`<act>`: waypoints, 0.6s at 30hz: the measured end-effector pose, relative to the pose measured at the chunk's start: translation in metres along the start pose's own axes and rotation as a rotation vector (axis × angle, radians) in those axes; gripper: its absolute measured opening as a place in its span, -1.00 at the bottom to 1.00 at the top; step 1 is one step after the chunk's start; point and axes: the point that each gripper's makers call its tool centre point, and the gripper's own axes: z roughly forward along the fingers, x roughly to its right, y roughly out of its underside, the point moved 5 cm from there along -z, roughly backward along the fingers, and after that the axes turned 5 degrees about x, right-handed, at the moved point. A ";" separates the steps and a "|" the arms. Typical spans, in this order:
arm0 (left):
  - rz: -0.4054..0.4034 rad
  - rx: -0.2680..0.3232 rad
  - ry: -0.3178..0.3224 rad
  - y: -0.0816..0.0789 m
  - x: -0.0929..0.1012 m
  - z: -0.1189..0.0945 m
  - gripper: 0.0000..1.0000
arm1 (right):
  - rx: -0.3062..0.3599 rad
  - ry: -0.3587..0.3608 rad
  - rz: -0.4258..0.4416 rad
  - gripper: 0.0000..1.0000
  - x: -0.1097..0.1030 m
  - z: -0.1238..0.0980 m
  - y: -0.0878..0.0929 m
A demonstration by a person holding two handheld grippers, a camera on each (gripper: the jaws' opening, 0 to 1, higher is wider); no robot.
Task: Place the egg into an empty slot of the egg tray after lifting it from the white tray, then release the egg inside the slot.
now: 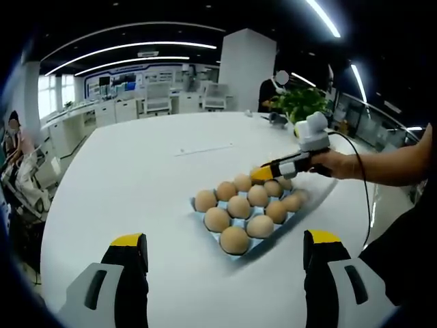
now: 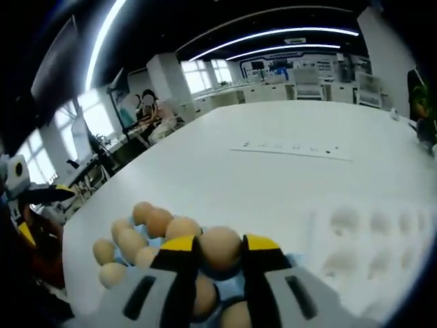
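Note:
A blue egg tray (image 1: 220, 237) holding several brown eggs (image 1: 239, 206) lies on the white table. My left gripper (image 1: 224, 239) hangs open and wide in front of it, with nothing between its jaws. From the right, a hand brings my right gripper (image 1: 261, 174) over the tray's far side. In the right gripper view, my right gripper (image 2: 218, 249) is shut on a brown egg (image 2: 220, 246) just above the blue egg tray (image 2: 295, 260) and its other eggs (image 2: 157, 220). To the right lies the white tray (image 2: 369, 239), its dimples empty.
The round white table (image 1: 136, 178) stretches far to the left and back, with a strip of paper (image 1: 205, 149) on it. A potted plant (image 1: 300, 102) stands at the far edge. A person's arm (image 1: 382, 164) crosses from the right. People (image 2: 147, 102) sit beyond the table.

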 end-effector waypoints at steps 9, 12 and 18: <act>0.000 -0.005 -0.001 0.001 0.001 0.000 0.90 | -0.006 -0.021 -0.034 -0.49 -0.001 -0.001 0.001; 0.003 -0.004 -0.002 0.001 0.001 -0.001 0.90 | -0.003 -0.028 -0.024 -0.50 -0.001 -0.002 0.001; 0.004 -0.002 -0.002 0.000 0.002 -0.001 0.90 | 0.003 -0.034 -0.003 -0.51 -0.002 -0.004 0.002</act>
